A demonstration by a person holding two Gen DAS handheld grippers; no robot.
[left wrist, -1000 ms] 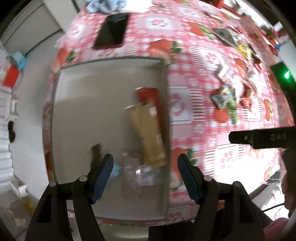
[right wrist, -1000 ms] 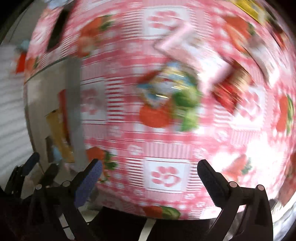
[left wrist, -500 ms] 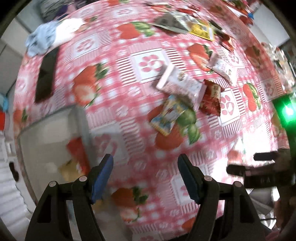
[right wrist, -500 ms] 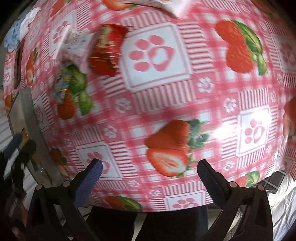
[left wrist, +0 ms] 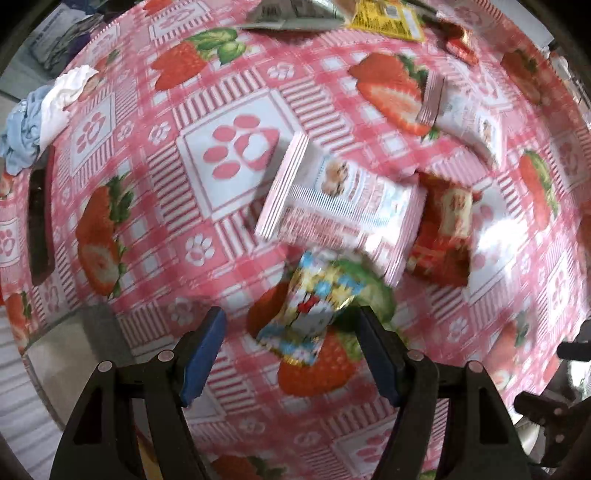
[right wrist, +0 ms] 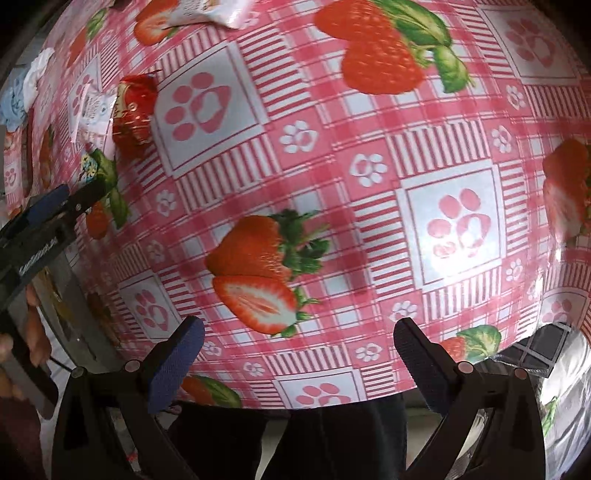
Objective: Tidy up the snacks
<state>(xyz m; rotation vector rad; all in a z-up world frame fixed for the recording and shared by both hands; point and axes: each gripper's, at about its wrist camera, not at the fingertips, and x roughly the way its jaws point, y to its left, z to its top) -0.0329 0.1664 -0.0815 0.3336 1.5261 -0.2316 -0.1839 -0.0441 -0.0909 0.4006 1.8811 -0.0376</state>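
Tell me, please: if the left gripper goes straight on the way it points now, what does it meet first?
Most likely the small colourful snack packet, which lies between the open fingers of the left gripper. How far above it the gripper is stays unclear.

Two pink-white packets (left wrist: 343, 206) (left wrist: 465, 125), two red packets (left wrist: 443, 236) (left wrist: 460, 46), one colourful packet (left wrist: 314, 314), one yellow packet (left wrist: 388, 16).

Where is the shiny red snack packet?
In the left wrist view, the red packet lies right of centre on the tablecloth, tucked against the pink-and-white packet.
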